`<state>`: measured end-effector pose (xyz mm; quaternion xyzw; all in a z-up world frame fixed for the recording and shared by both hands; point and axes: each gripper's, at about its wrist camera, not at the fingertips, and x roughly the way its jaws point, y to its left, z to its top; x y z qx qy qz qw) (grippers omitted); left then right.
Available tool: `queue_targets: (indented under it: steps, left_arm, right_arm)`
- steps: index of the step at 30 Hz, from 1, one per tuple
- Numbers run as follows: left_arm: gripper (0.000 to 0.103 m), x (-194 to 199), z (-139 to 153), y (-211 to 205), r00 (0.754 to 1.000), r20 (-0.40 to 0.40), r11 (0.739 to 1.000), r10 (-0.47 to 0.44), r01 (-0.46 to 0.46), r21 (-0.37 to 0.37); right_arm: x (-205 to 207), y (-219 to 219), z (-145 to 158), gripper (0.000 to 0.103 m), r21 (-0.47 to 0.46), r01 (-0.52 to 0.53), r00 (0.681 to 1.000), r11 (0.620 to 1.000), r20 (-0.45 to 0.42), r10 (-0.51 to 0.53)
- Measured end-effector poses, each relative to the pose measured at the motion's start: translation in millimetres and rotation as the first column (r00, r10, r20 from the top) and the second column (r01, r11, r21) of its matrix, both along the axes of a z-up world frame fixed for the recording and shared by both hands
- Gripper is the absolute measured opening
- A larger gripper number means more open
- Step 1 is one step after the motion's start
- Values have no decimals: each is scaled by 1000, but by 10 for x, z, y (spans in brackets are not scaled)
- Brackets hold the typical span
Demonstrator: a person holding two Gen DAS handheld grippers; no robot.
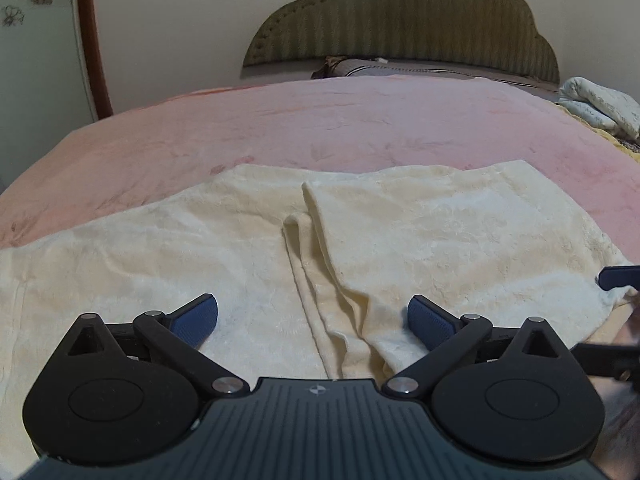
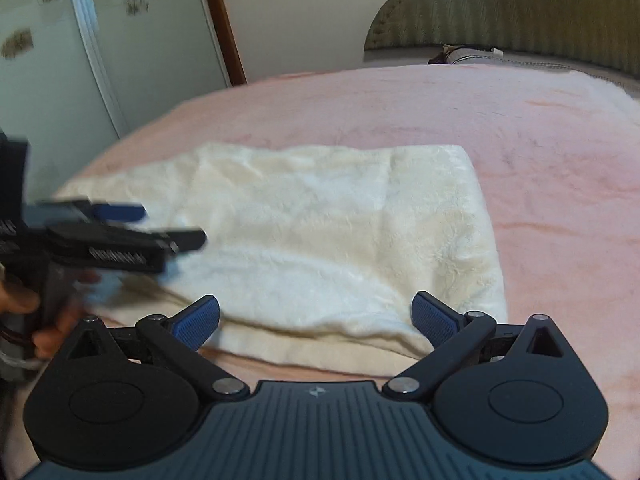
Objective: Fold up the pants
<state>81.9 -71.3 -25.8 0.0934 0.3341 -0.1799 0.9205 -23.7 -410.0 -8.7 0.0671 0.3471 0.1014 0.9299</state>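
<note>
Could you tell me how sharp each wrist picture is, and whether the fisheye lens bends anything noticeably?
Left wrist view: sharp throughout, with the pants crisp; the lens bows the bed edge into an arc. Right wrist view: softer overall, and the left tool is smeared by motion blur at the left edge; the pants' weave looks washed out, and the door frame leans.

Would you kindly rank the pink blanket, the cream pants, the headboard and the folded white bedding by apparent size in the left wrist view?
1. pink blanket
2. cream pants, nearer the camera, so unsure
3. headboard
4. folded white bedding
</note>
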Motion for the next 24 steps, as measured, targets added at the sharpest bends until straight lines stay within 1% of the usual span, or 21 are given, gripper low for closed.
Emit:
queue_targets:
  steps: [2, 3, 5, 7, 9, 10, 11, 12, 13, 14, 15, 17, 18, 19, 20, 21, 23, 24]
  left_arm:
    - [103, 4, 29, 46, 1000, -28, 1000, -10, 10, -12]
    - [103, -20, 53, 108, 1000, -22, 999, -14, 13, -33]
    - [103, -67, 77, 239, 1000, -10, 997, 18, -19, -69]
    - [103, -118, 76, 395, 998, 11, 994, 60, -59, -95]
    - [103, -159, 77, 552, 994, 33, 989, 107, -103, -102]
    - [103, -159, 72, 608, 991, 33, 988, 129, -126, -92]
    - [102, -146, 69, 659, 988, 25, 986, 151, -149, -69]
    - [102, -122, 68, 712, 987, 12, 986, 160, -159, -45]
    - [103, -113, 63, 759, 987, 5, 987, 158, -158, -41]
    - [103, -111, 62, 794, 988, 4, 986, 158, -157, -50]
    - [103, -109, 60, 811, 987, 1, 985, 164, -163, -62]
    - [102, -100, 54, 790, 985, -5, 983, 172, -172, -65]
    - [102, -117, 49, 770, 986, -3, 984, 167, -167, -60]
    - [102, -129, 50, 741, 988, -3, 986, 157, -157, -52]
    - [103, -147, 54, 719, 989, -2, 988, 148, -148, -42]
    - [103, -163, 53, 706, 990, 2, 990, 140, -140, -28]
    - [103, -180, 59, 728, 990, 14, 990, 144, -143, -13]
    - [103, -177, 65, 762, 988, 15, 988, 156, -156, -18]
  right_arm:
    - [3, 118, 27, 103, -75, 9, 1000, 997, -8, -10]
    - [20, 170, 58, 103, -104, 25, 1000, 994, -14, -27]
    - [84, 275, 140, 103, -158, 73, 996, 985, -31, -79]
    - [144, 375, 198, 103, -212, 129, 991, 969, -4, -133]
    - [177, 453, 167, 103, -235, 152, 988, 960, 31, -149]
    - [196, 464, 139, 103, -226, 151, 988, 962, 25, -149]
    - [206, 454, 116, 103, -194, 146, 989, 970, 14, -146]
    - [199, 419, 112, 103, -139, 133, 991, 981, 1, -134]
    - [176, 394, 127, 103, -97, 115, 993, 989, -9, -117]
    - [127, 368, 172, 103, -50, 91, 996, 995, -1, -91]
    - [72, 342, 234, 103, -14, 84, 996, 996, 25, -83]
    - [32, 300, 332, 103, 22, 110, 992, 994, 62, -111]
    - [66, 274, 341, 103, 25, 129, 989, 991, 64, -130]
    - [128, 231, 297, 103, 16, 155, 987, 988, 40, -156]
    - [197, 201, 218, 103, -3, 182, 983, 983, -9, -182]
    - [290, 173, 63, 103, -41, 199, 975, 979, -91, -202]
    - [203, 266, -25, 103, -126, 162, 987, 979, -2, -164]
    - [154, 294, -40, 103, -135, 170, 985, 976, 15, -170]
